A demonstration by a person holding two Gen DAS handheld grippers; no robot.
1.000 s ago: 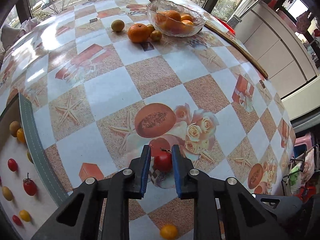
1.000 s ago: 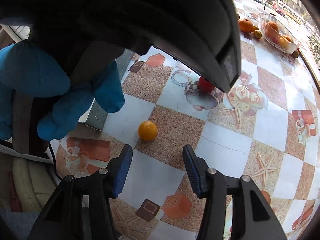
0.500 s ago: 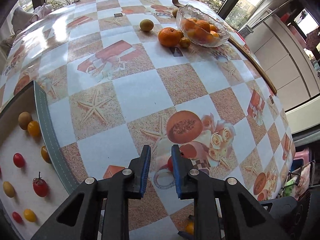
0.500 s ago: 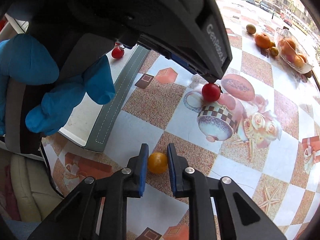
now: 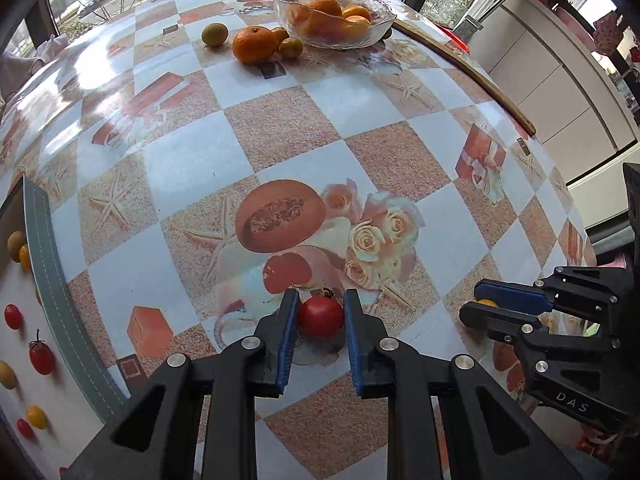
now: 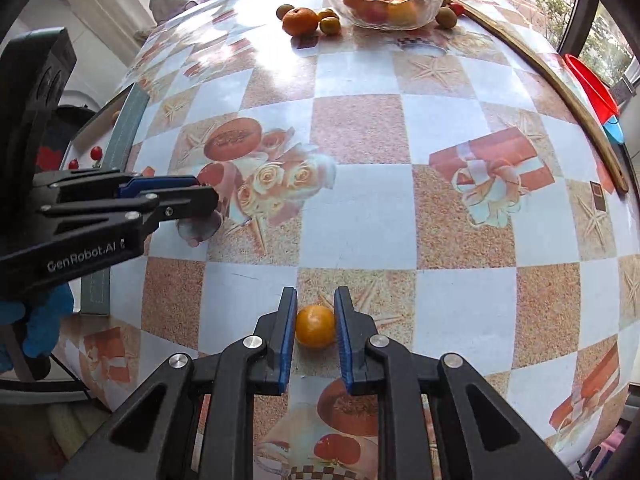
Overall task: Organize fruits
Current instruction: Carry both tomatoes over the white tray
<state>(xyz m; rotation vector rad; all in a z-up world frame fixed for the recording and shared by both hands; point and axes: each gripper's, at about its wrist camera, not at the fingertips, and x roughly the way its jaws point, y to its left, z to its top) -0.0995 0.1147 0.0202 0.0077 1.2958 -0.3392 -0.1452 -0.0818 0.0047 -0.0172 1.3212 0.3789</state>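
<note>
Left gripper (image 5: 321, 320) pinching red cherry tomato (image 5: 321, 316), blue fingers (image 5: 289, 336) pressed on both sides, tomato low over bench (image 5: 280, 128) above printed teacup picture. Right gripper (image 6: 316, 330) clamped on small orange cherry tomato (image 6: 315, 326), fingers (image 6: 287, 332) snug on either side, over a sandy-brown square near bench front edge. Both grippers pointed steeply down, near each other, each visible from the side in the other's view. Blue-gloved hand (image 6: 38, 320) at left edge of right wrist view. White tray (image 5: 16, 364) with grey stitched rim on left, holding several red and yellow cherry tomatoes, well spaced. Far end of bench: glass bowl (image 5: 332, 14) with oranges inside; just beside it a loose mandarin (image 5: 255, 45) and a few smaller greenish-yellow fruits.
</note>
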